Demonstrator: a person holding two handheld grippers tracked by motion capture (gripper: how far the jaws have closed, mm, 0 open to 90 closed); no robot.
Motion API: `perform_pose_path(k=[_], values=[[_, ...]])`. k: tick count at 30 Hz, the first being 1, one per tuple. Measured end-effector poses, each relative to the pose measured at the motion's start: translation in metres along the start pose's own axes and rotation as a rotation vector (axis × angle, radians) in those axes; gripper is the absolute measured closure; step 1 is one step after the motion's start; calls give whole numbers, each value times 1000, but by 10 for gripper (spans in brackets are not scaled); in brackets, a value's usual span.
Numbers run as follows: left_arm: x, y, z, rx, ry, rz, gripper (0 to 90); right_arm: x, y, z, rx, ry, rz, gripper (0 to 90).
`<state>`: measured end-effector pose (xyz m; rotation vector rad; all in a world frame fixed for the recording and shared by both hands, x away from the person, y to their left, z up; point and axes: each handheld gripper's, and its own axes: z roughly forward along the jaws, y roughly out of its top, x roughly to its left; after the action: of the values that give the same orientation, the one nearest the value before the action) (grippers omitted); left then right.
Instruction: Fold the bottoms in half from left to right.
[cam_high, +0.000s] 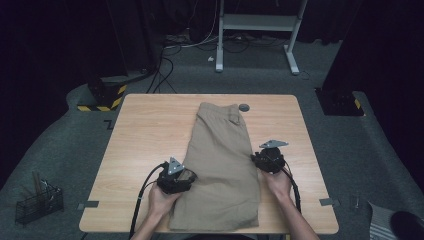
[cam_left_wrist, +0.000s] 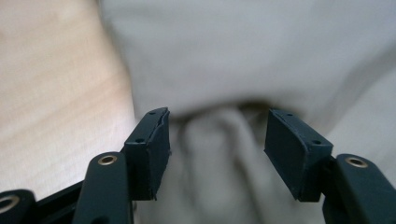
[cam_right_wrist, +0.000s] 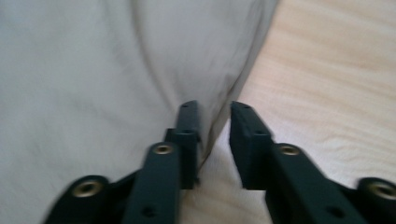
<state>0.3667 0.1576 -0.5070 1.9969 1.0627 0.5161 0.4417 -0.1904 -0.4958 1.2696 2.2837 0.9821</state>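
I am working on a pair of khaki shorts (cam_high: 220, 165) lying folded lengthwise along the middle of the bench (cam_high: 145, 135), waistband at the far end. My left hand-held gripper (cam_left_wrist: 217, 147) is standing released, jaws wide around a bunched fold at the left edge, pads not pressing. My right hand-held gripper (cam_right_wrist: 212, 140) is at the right hem, jaws parted with the cloth edge between them, not yet pinched. To fold cleanly, I judge both should be biting all layers at matching points before lifting together.
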Motion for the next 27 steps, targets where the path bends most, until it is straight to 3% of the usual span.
perform_pose_path(k=[2, 4, 7, 9, 11, 12, 14, 17, 19, 22, 24, 27], values=[[4, 10, 2, -33, 18, -23, 404, -2, 7, 1, -39, -4, 22, 643], [11, 21, 12, -33, 42, -47, 409, -4, 14, 7, -54, 9, 51, 623], [22, 32, 34, 19, 52, -90, 429, -4, 23, 25, -36, 1, 63, 645], [26, 34, 48, 70, 58, -112, 486, -3, 25, 36, -33, -13, 58, 757], [26, 30, 57, 112, 77, -81, 543, -1, 25, 43, -27, -40, 32, 874], [25, 27, 57, 100, 91, -58, 592, -3, 23, 47, -10, -45, 28, 897], [24, 24, 54, 94, 100, -37, 649, -7, 20, 49, 4, -62, 32, 900], [23, 20, 49, 95, 114, 0, 713, -20, 19, 45, 15, -125, 43, 900], [26, 20, 46, 102, 107, -35, 700, -32, 14, 38, 14, -113, 94, 898], [25, 16, 37, 74, 93, -63, 569, -21, 10, 18, -43, -77, 54, 823], [20, 15, 29, 49, 71, -45, 480, -6, 6, 5, -67, -25, 25, 748], [7, 12, 16, 38, 44, 17, 417, 20, -1, -8, -84, 40, -29, 660]])
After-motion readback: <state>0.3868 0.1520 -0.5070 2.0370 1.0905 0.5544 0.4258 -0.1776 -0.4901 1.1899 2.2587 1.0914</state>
